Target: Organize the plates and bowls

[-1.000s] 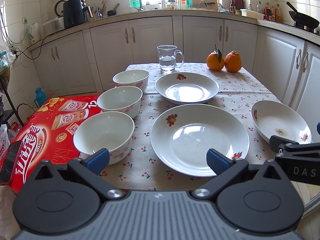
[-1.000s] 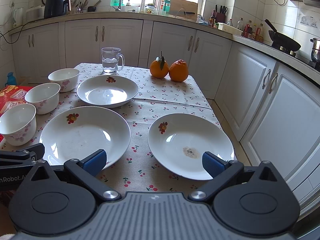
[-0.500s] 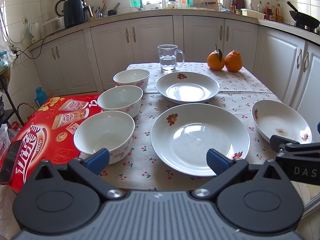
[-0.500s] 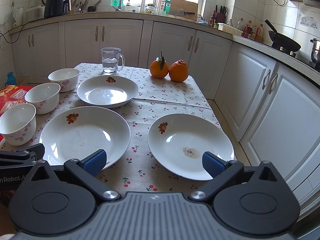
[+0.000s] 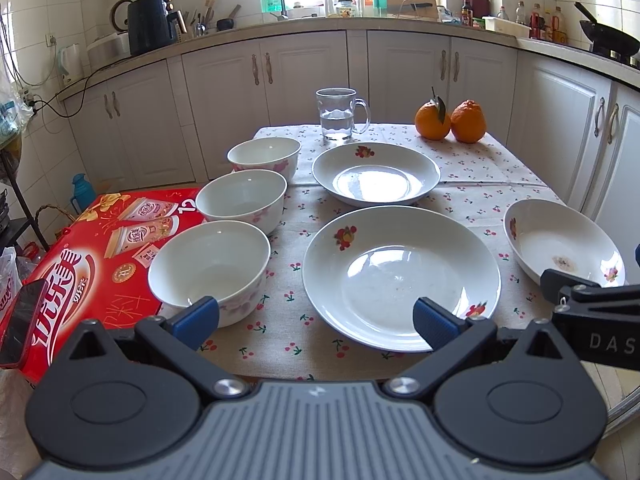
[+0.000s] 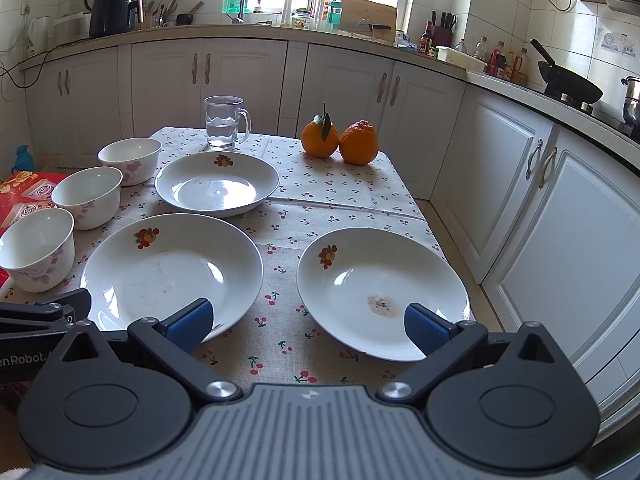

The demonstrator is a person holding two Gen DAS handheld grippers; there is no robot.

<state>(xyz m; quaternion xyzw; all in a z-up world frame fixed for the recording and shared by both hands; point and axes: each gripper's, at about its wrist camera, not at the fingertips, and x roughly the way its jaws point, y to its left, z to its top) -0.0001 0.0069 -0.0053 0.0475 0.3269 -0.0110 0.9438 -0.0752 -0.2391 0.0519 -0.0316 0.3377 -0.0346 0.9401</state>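
Both tongs, left [image 5: 316,316] and right [image 6: 306,322], gape empty at frame bottom. Glossy plates [image 5: 401,276] could slip from a shallow rim pinch.

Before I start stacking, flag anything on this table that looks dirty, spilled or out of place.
One thing: the plate nearest the right edge has a brownish dried smear in its well, so it looks unwashed. The other two plates and three bowls sit upright and apart; nothing spilled. A phone lies on the red box.

A glass mug [image 5: 339,114] of water stands at the top centre on the cherry-print tablecloth [image 5: 472,160], two oranges [image 5: 450,120] touching to its right. A red carton [image 5: 80,264] with a phone [image 5: 20,322] on it lies lower left.
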